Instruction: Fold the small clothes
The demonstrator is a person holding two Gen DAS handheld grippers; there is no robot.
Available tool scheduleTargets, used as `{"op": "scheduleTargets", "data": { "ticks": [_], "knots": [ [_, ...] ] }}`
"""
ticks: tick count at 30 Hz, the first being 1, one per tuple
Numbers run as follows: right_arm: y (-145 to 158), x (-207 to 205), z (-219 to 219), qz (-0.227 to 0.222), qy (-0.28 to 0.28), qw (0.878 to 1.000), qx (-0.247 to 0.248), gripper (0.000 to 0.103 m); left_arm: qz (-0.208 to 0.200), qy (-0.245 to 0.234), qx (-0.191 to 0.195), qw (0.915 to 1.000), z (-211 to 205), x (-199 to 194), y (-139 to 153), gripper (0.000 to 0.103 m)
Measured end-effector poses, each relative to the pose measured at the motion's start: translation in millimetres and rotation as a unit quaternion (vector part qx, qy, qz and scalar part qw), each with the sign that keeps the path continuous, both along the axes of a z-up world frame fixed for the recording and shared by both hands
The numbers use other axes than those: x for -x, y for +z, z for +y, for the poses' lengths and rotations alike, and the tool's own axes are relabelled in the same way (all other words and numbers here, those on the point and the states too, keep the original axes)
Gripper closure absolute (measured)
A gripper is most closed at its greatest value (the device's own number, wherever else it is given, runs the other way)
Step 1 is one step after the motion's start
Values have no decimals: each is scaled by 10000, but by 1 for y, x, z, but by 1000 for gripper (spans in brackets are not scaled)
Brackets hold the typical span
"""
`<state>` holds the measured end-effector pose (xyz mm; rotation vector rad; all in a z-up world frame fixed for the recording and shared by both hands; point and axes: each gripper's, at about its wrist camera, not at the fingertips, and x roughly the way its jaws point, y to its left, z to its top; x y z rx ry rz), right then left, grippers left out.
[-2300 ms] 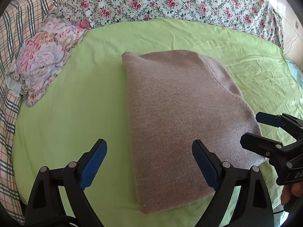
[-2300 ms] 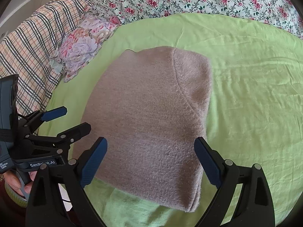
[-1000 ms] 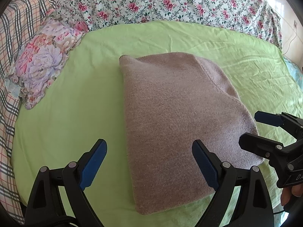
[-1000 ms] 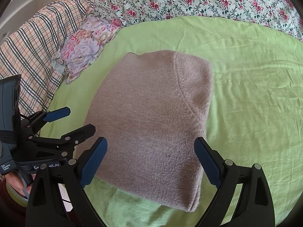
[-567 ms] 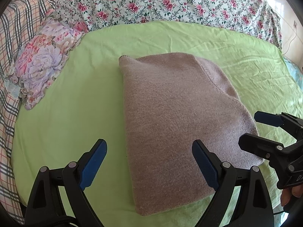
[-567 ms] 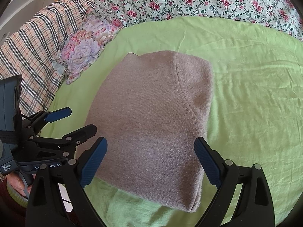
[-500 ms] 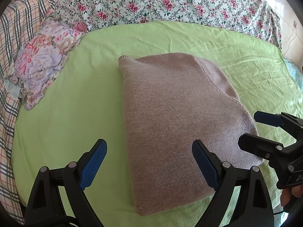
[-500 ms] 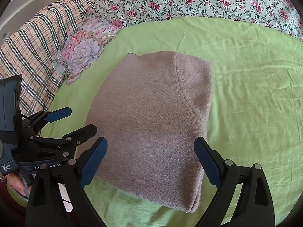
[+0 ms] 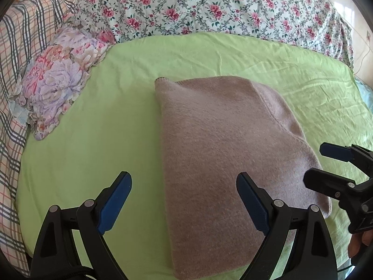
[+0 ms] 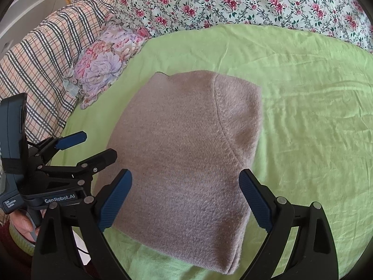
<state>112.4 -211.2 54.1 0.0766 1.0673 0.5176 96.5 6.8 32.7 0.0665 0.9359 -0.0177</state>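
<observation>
Now folded sweater lies ahead of both spread claws.

A fuzzy mauve-pink knitted garment lies folded into a neat, flat, roughly rectangular bundle, a curved seam showing across its upper layer, one corner slightly peaked.
</observation>
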Motion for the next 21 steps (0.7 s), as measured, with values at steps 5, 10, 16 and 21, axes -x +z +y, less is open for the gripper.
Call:
{"op": "scheduleTargets", "data": {
  "ticks": [5, 10, 16, 21],
  "knots": [
    [-5, -2, -1, 57, -66, 10000, -11, 10, 75, 59, 3, 10000, 5, -3, -4, 11],
    [-7, -1, -1, 57, -76, 10000, -2, 10, 122, 67, 16, 9999, 5, -4, -7, 11],
    [-8, -2, -4, 60, -124, 9999, -16, 10, 157, 82, 11, 9998, 4, -3, -8, 11],
    [-13, -5, -6, 107, -174, 9998, -52, 10, 193, 106, -27, 9998, 3, -2, -10, 11]
  ]
}}
